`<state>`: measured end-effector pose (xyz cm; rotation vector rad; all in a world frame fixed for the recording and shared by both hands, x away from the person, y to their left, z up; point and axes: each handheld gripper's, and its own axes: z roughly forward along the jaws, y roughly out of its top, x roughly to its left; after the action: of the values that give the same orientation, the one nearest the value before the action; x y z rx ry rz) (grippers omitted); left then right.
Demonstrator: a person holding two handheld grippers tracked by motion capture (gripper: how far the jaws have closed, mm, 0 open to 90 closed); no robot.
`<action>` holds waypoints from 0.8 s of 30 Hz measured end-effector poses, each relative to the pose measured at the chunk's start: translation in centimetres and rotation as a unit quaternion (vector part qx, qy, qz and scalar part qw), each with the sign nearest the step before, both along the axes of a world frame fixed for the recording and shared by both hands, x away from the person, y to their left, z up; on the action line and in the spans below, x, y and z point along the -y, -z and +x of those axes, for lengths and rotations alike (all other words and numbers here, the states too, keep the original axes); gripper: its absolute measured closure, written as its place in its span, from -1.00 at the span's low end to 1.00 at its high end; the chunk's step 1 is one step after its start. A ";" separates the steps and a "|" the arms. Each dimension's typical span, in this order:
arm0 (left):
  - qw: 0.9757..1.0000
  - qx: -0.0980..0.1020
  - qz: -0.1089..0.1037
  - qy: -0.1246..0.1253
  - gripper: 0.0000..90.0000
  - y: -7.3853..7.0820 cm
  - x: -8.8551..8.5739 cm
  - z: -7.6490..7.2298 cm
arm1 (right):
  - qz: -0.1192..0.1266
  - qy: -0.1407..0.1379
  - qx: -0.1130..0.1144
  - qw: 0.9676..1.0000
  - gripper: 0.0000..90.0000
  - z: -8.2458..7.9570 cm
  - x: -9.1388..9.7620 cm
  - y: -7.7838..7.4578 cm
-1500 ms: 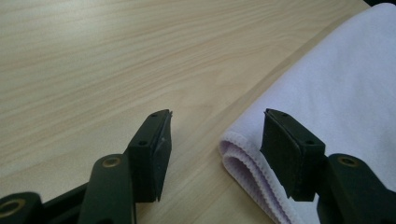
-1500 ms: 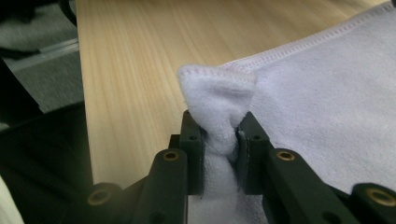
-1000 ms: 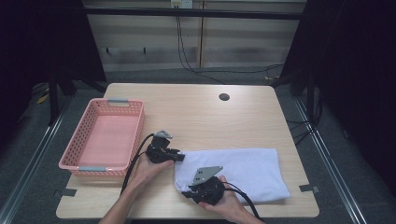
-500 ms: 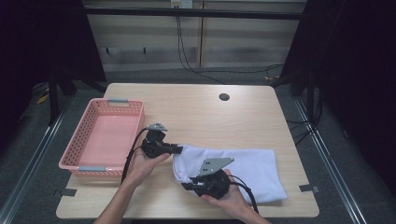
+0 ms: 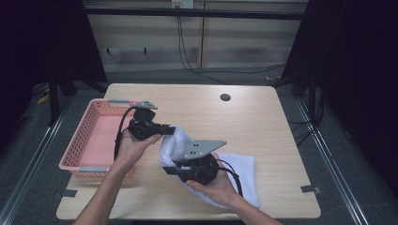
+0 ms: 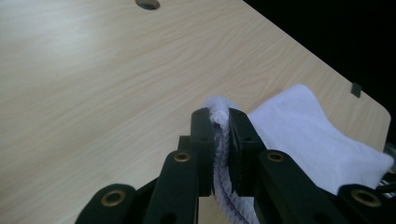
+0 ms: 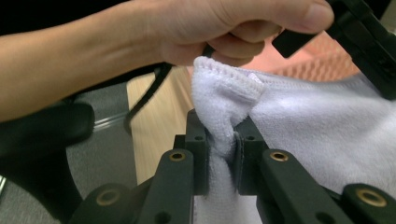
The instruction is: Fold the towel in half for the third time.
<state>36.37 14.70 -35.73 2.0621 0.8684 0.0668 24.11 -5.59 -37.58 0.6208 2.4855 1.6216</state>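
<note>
- One white towel (image 5: 180,143): its near-left end is lifted off the table between the two grippers, while the rest trails down onto the wood at the front right.
- One left gripper (image 5: 165,130), held in the person's left hand (image 5: 133,146) beside the basket; its jaws have just been closing and now pinch a folded edge of the towel (image 6: 222,135).
- One right gripper (image 5: 170,169), held in the right hand (image 5: 218,186) at the front of the table; its jaws are pressed onto a hemmed corner of the towel (image 7: 224,126).
- One pink basket (image 5: 89,136) at the table's left side, just beside the left hand.
- One wooden table (image 5: 253,126), with one round hole (image 5: 225,97) towards its far edge.
- Two dark tape marks, one at each front corner (image 5: 311,189).
</note>
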 end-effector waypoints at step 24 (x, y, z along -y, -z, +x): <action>0.995 -0.022 0.042 0.092 0.80 6.6 12.9 -2.1 | 0.010 0.080 -0.056 0.995 0.73 -4.9 10.2 5.5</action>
<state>34.32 1.79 -42.29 2.2217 0.7094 -0.0436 19.19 -15.83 -43.09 0.9109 2.4252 1.5962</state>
